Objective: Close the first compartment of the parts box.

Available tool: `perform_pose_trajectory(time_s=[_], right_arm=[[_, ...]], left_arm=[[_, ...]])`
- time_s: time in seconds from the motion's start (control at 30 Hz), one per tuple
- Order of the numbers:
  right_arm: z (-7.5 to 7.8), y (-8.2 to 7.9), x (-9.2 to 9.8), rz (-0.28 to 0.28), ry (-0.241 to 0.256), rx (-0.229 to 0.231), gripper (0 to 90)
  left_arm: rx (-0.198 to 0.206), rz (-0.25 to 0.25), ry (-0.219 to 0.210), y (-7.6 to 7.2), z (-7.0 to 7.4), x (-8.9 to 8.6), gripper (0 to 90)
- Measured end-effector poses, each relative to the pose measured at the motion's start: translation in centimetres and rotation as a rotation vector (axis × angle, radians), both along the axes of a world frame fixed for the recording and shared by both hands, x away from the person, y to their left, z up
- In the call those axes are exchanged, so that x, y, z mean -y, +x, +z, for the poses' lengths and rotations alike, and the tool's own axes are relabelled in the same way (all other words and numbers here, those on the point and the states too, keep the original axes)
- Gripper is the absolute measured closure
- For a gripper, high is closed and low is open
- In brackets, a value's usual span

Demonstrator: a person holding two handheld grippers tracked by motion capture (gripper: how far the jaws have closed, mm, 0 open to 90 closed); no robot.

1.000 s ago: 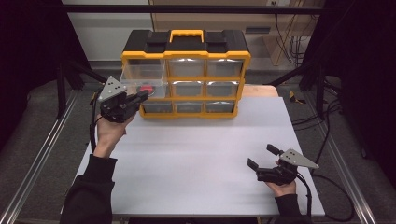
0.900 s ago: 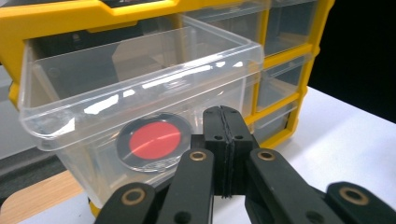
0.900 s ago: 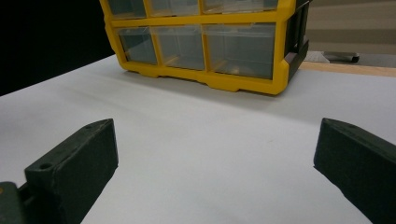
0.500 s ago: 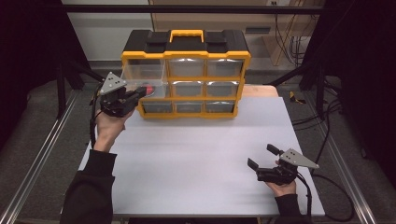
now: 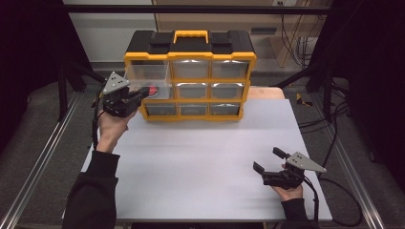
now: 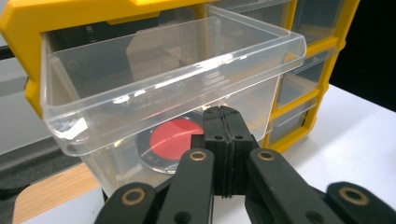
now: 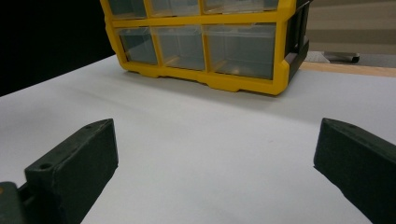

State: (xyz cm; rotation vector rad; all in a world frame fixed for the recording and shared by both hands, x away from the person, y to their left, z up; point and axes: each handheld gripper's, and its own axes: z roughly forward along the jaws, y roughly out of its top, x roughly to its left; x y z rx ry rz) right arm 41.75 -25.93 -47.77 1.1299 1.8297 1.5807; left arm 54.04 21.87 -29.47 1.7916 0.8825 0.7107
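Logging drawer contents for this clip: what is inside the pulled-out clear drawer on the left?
Through the clear drawer a round object with a red centre shows. The shut left gripper covers its near edge, so what it is stays unclear.

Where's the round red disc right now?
The round red disc lies inside the clear plastic drawer pulled out at the left of the yellow organiser cabinet, just ahead of the left gripper.

cabinet frame (image 5: 190, 57): yellow plastic, smooth, slight sheen
drawer (image 6: 173, 74): clear plastic, glossy, bright glints along rim
disc (image 6: 175, 138): red face, flat matt
tabletop (image 5: 205, 157): white, matt, smooth
table edge (image 6: 51, 193): pale wood
jaws: black, matt
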Motion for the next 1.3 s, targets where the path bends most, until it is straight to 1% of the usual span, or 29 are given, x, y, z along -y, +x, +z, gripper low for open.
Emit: perform_pose_trajectory(time_s=[0.3, 0.4, 0.43, 0.7, 0.73, 0.77, 0.9, 1.0, 1.03, 1.07, 1.1, 1.13, 1.23, 1.27, 1.3], right_arm=[[0.0, 0.0, 0.0, 0.000, 0.000, 0.000, 0.3], [0.0, 0.0, 0.0, 0.000, 0.000, 0.000, 0.3], [0.0, 0.0, 0.0, 0.000, 0.001, 0.001, 0.3], [0.0, 0.0, 0.0, 0.001, -0.002, 0.001, 0.3], [0.0, 0.0, 0.0, 0.000, -0.001, 0.000, 0.3], [0.0, 0.0, 0.0, 0.000, -0.001, 0.000, 0.3], [0.0, 0.0, 0.0, 0.001, -0.002, 0.001, 0.3], [0.0, 0.0, 0.0, 0.000, 0.001, -0.002, 0.3], [0.0, 0.0, 0.0, 0.000, 0.000, -0.002, 0.3], [0.0, 0.0, 0.0, 0.000, -0.002, -0.003, 0.3], [0.0, 0.0, 0.0, 0.000, 0.000, -0.005, 0.3], [0.0, 0.0, 0.0, 0.001, -0.003, 0.000, 0.3], [0.0, 0.0, 0.0, 0.000, -0.002, -0.001, 0.3], [0.0, 0.0, 0.0, -0.001, -0.001, -0.001, 0.3], [0.0, 0.0, 0.0, -0.002, -0.001, 0.000, 0.3]], left_arm=[[-0.004, 0.014, 0.015, 0.8, 0.1, 0.0, 89.2], [-0.007, 0.016, 0.012, 1.1, 0.1, -0.1, 89.2], [-0.007, 0.017, 0.009, 1.2, 0.1, 0.0, 89.2], [-0.011, 0.023, 0.024, 2.0, 0.1, 0.3, 89.2], [0.000, 0.021, 0.029, 2.2, 0.2, 0.3, 89.3], [-0.011, 0.024, 0.026, 2.3, 0.2, 0.4, 89.2], [-0.014, 0.026, 0.036, 2.7, 0.2, 0.4, 89.2], [-0.014, 0.029, 0.033, 3.0, 0.3, 0.4, 89.2], [-0.005, 0.028, 0.035, 3.2, 0.3, 0.4, 89.3], [-0.018, 0.030, 0.031, 3.2, 0.3, 0.5, 89.2], [-0.009, 0.029, 0.034, 3.4, 0.3, 0.5, 89.3], [-0.021, 0.033, 0.034, 3.6, 0.3, 0.5, 89.2], [-0.024, 0.040, 0.037, 3.9, 0.5, 0.6, 89.3], [-0.011, 0.041, 0.041, 4.0, 0.5, 0.5, 89.3], [-0.023, 0.042, 0.040, 4.0, 0.5, 0.6, 89.3]])
